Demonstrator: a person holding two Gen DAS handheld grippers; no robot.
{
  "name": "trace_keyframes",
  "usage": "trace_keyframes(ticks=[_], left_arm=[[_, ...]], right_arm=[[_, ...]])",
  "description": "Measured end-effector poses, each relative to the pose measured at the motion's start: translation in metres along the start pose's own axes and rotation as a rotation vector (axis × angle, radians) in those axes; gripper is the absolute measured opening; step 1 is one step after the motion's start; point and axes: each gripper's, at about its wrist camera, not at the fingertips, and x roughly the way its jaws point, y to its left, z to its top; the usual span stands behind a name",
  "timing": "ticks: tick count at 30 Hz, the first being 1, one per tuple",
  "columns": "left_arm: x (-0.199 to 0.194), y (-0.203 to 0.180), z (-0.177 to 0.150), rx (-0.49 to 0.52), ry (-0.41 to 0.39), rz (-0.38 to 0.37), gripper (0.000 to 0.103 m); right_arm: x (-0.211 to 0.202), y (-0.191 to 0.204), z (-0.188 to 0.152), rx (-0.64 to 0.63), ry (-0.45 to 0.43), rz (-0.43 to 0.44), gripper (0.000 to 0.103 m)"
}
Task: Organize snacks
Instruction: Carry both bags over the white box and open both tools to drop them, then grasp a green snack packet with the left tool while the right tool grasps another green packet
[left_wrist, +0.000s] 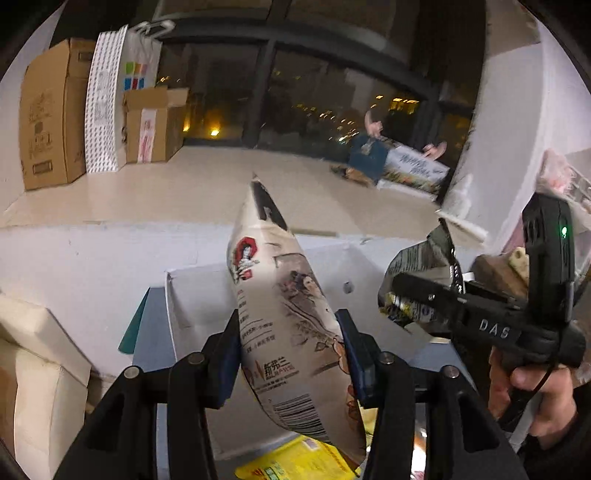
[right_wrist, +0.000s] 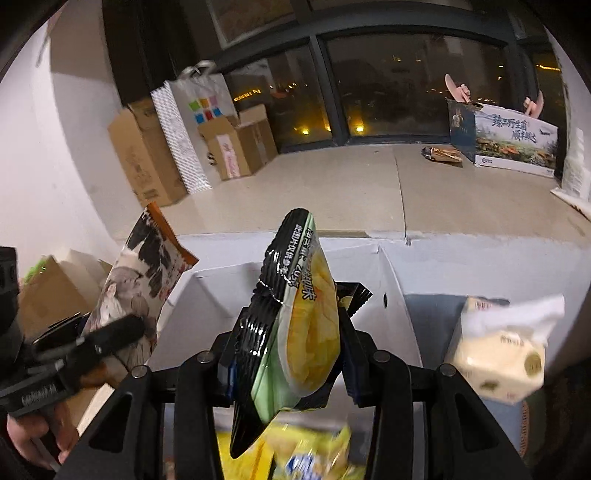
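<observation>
My left gripper (left_wrist: 291, 354) is shut on a beige snack bag (left_wrist: 284, 321) with a painted lady on it, held upright above a white open box (left_wrist: 192, 295). My right gripper (right_wrist: 288, 350) is shut on a green and black chip bag (right_wrist: 295, 325), held upright over the same white box (right_wrist: 391, 273). The right gripper with its bag also shows at the right of the left wrist view (left_wrist: 417, 291). The left gripper with the beige bag shows at the left of the right wrist view (right_wrist: 140, 280). Yellow snack packs (right_wrist: 306, 454) lie below, inside the box.
Cardboard boxes (left_wrist: 48, 114) and a white paper bag (left_wrist: 107, 96) stand at the back left by a dark window. A printed carton (right_wrist: 513, 140) stands at the back right. A cream tissue pack (right_wrist: 498, 350) sits right of the white box. A beige carton (left_wrist: 33, 369) is at the left.
</observation>
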Motion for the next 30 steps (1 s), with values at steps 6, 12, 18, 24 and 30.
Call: trace_keyframes(ticks=[6,12,18,24,30], left_arm=[[0.004,0.006,-0.001,0.006,-0.001,0.021,0.101],[-0.020,-0.004,-0.008,0.073,-0.036,0.086,0.103],[-0.073,-0.011,-0.030,0.113,-0.056,0.087,0.103],[-0.146,0.002,-0.075,0.097,-0.056,0.002,0.103],[-0.213,0.029,-0.139,0.011,-0.074,-0.012,0.103]], right_arm=[[0.026,-0.012,0.005,0.051,0.026,-0.039,0.103],[0.012,-0.012,-0.007,0.055,-0.002,-0.090,0.103],[-0.027,0.003,-0.022,0.031,-0.041,-0.045,0.103],[-0.088,0.036,-0.066,-0.032,-0.059,0.035,0.103],[-0.139,0.082,-0.125,-0.126,-0.044,0.200,0.103]])
